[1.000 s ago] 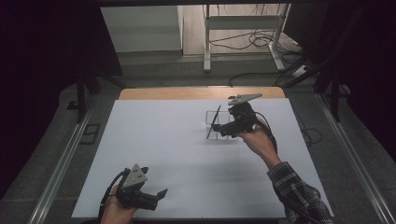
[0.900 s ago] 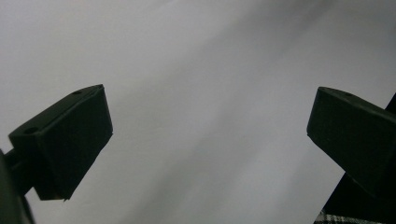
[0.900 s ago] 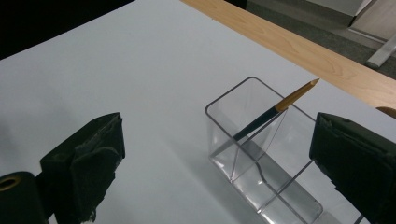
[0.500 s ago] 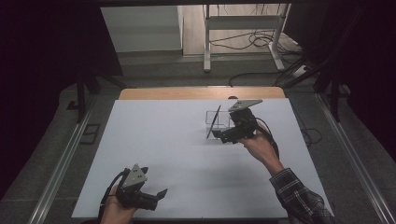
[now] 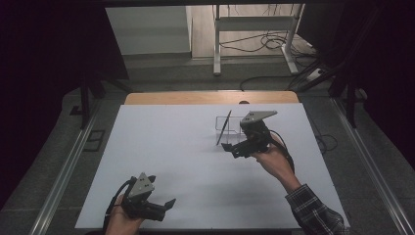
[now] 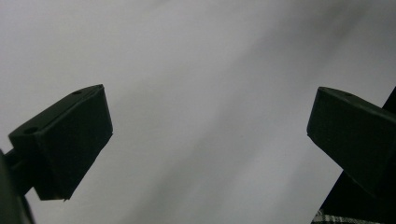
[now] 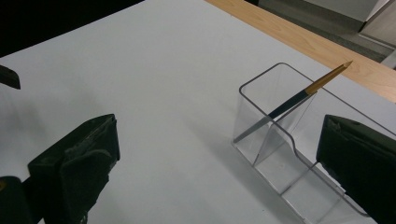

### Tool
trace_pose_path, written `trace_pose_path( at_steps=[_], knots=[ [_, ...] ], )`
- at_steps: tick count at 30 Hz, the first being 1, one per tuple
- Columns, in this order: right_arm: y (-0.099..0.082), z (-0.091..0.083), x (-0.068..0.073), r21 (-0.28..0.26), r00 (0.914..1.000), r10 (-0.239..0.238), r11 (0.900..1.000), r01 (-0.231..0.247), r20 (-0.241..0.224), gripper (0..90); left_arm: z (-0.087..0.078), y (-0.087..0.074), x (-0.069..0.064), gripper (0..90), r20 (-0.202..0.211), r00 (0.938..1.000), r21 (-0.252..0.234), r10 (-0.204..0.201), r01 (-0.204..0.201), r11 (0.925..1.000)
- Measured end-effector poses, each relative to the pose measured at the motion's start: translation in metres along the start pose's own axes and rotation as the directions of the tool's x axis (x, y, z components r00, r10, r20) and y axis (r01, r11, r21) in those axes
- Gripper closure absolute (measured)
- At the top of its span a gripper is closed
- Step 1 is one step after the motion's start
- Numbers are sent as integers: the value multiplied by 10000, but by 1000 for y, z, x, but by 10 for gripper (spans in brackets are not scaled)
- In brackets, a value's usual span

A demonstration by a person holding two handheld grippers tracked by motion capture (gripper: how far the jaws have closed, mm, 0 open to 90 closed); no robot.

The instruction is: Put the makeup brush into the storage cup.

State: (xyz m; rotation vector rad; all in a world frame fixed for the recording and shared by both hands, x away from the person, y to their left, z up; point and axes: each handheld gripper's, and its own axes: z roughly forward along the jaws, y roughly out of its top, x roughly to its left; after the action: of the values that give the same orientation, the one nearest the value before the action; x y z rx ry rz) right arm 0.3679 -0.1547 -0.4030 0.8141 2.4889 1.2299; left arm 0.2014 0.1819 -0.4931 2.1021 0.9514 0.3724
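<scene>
A clear plastic holder stands on the white table top, right of centre. A thin pencil-like stick with a gold end leans in it, tilted over one corner. The right gripper view shows the same holder and stick close ahead, to the right of centre. My right gripper is open just in front of the holder, pointing left, with nothing between its jaws. My left gripper rests open near the front left edge, its jaws wide apart over bare white surface.
A strip of wooden table edge runs behind the white top. Beyond it are a white metal stand and cables on the floor. A plaid sleeve covers the right forearm.
My right gripper has drawn back a little from the holder toward the near side of the table. The left gripper has stayed put.
</scene>
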Motion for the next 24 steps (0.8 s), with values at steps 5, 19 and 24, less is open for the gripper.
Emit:
trace_pose_path(
  at_steps=[5,19,24],
  knots=[
    [-5,-2,5,-11,9999,-110,9999,110,32,0,0,0,0,5,39,10000,-12,22,-22,10000],
    [-28,-4,12,-36,9998,-53,10000,54,205,0,0,0,1,2,57,10000,-31,3,-2,10000],
    [-36,-3,14,5,9998,58,10000,-58,167,0,0,0,1,2,62,10000,-51,-6,6,10000]
  ],
)
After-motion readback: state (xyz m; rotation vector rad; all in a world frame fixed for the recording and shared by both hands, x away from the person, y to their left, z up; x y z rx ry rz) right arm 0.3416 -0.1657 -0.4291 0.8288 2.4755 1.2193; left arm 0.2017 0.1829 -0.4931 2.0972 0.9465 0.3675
